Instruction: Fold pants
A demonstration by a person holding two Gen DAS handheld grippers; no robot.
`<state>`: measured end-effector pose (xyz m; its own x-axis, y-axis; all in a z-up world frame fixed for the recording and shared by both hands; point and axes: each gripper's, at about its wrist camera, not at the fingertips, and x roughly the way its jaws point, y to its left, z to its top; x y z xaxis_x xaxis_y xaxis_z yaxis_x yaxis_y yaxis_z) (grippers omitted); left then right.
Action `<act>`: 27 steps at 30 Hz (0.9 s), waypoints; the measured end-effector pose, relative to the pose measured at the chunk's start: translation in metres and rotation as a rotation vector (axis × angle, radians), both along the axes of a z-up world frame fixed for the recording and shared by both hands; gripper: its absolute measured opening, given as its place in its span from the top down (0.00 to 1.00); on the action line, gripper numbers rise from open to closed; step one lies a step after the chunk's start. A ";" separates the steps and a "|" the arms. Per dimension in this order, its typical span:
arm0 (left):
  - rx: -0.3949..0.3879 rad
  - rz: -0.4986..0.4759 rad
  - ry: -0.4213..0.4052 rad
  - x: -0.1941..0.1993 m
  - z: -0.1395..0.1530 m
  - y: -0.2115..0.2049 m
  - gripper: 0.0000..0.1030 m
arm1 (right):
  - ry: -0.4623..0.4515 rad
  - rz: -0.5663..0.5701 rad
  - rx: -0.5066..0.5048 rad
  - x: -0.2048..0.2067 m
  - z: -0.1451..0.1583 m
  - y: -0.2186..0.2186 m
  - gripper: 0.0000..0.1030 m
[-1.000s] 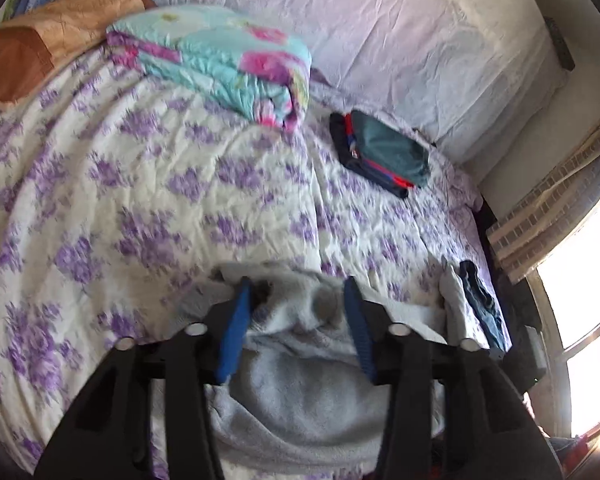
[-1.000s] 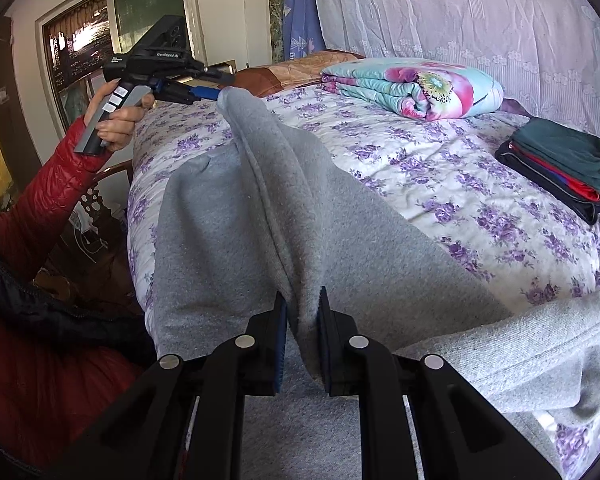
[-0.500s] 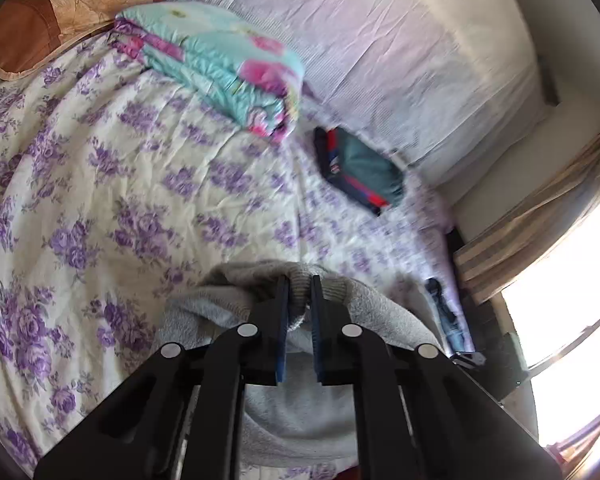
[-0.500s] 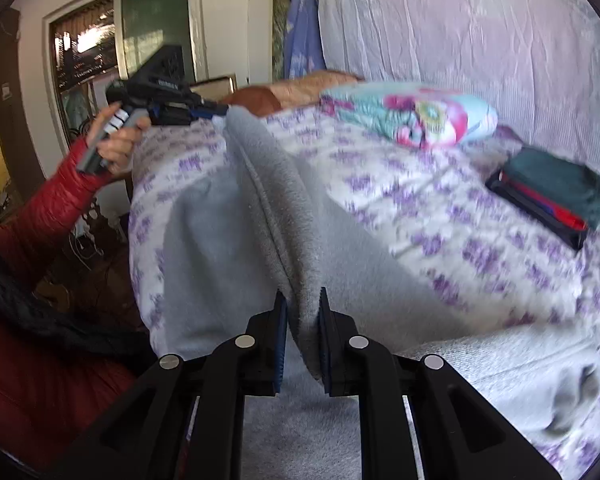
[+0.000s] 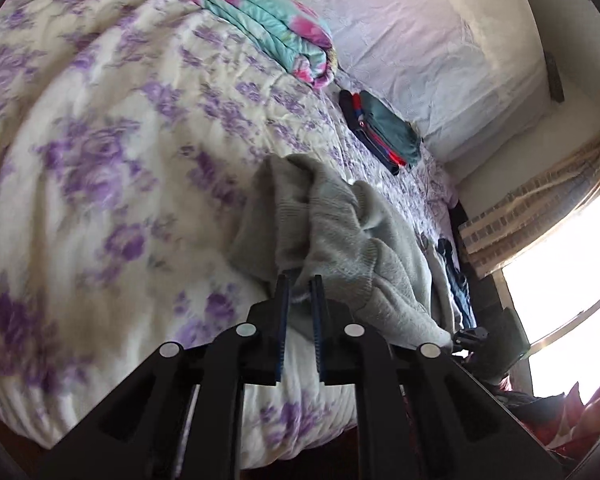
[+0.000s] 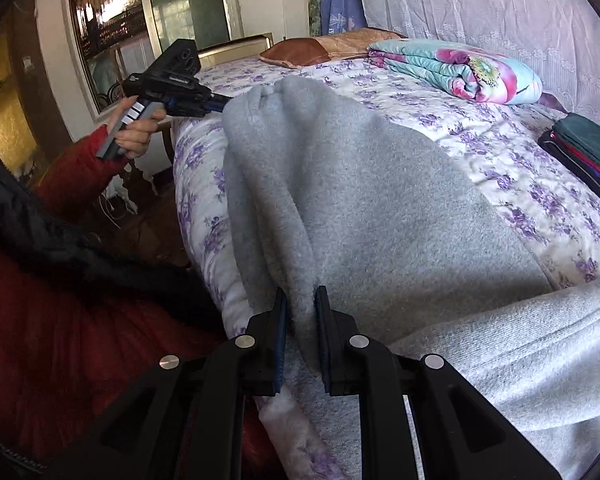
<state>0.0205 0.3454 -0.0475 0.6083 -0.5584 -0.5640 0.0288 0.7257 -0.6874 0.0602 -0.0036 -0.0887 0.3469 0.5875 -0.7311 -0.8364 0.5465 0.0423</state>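
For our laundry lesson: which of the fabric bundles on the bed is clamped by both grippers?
The grey pants; the floral quilt and dark green clothes pile lie folded and untouched.

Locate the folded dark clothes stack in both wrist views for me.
Left wrist: folded dark clothes stack right of centre, upper half, by the bed's far edge.
Right wrist: at the far right edge.
Shared landmark: the folded floral quilt beside it.

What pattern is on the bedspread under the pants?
Purple flowers on white, on the bedspread; clearest in the right wrist view.
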 end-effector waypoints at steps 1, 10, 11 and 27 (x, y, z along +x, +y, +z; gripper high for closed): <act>0.038 0.037 -0.002 -0.005 0.004 0.003 0.92 | 0.000 -0.001 -0.007 0.000 -0.002 0.001 0.86; 0.172 -0.072 -0.210 -0.007 0.092 -0.079 0.85 | -0.020 -0.024 -0.028 -0.004 -0.013 0.005 0.85; 0.184 -0.102 -0.205 0.001 0.093 -0.093 0.71 | -0.021 -0.028 -0.023 -0.005 -0.013 0.005 0.85; 0.217 -0.055 -0.094 -0.015 0.027 -0.103 0.91 | 0.010 -0.070 0.072 -0.002 -0.022 -0.006 0.83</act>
<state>0.0052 0.2419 -0.0202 0.6358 -0.4642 -0.6167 0.1284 0.8514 -0.5085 0.0583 -0.0099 -0.1108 0.3820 0.6128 -0.6918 -0.7953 0.5993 0.0917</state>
